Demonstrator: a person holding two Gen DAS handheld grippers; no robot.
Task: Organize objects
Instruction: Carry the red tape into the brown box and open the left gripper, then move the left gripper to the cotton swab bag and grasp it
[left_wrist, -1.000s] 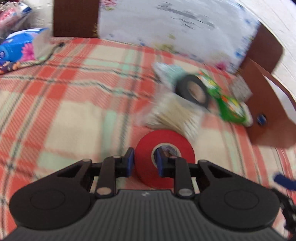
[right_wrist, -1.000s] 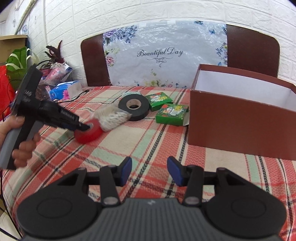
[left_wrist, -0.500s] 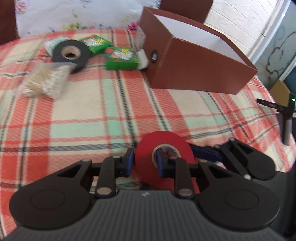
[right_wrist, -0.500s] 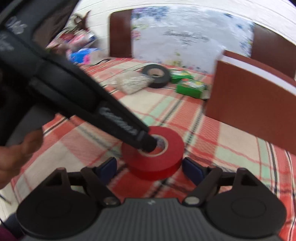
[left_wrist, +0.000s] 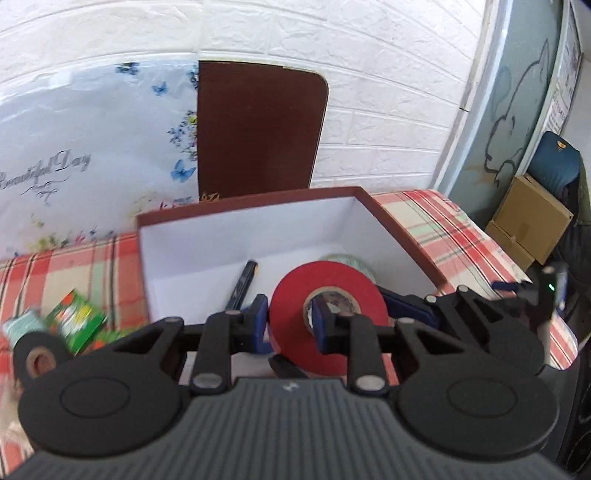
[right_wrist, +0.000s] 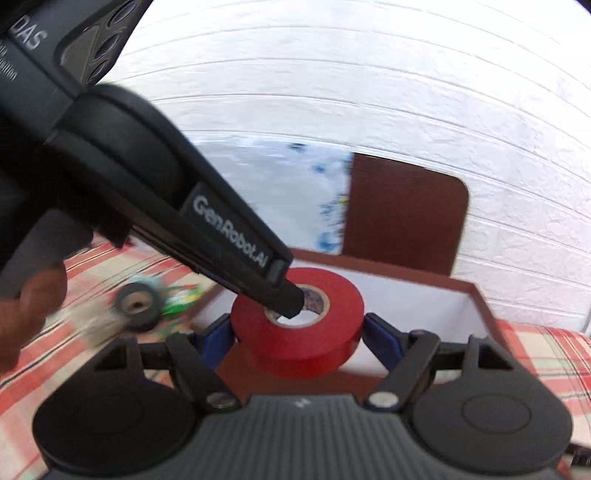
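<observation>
My left gripper (left_wrist: 290, 319) is shut on a red tape roll (left_wrist: 354, 291), one finger through its core, one outside. It holds the roll above the front edge of a brown box with a white inside (left_wrist: 229, 243). In the right wrist view the red roll (right_wrist: 314, 332) sits between my right gripper's (right_wrist: 297, 338) open blue pads, which flank it closely; I cannot tell if they touch. A dark pen (left_wrist: 242, 284) and a pale tape roll (left_wrist: 352, 260) lie in the box.
A black tape roll (left_wrist: 37, 356), green packets (left_wrist: 79, 317) and a teal item (left_wrist: 22, 323) lie on the plaid tablecloth (left_wrist: 55, 269) left of the box. Chair backs (left_wrist: 258, 129) and a white brick wall stand behind. Cardboard boxes (left_wrist: 528, 221) sit on the right.
My left gripper has carried the red roll from low over the tablecloth up to the box's front edge. My right gripper followed, its open pads staying on either side of the roll.
</observation>
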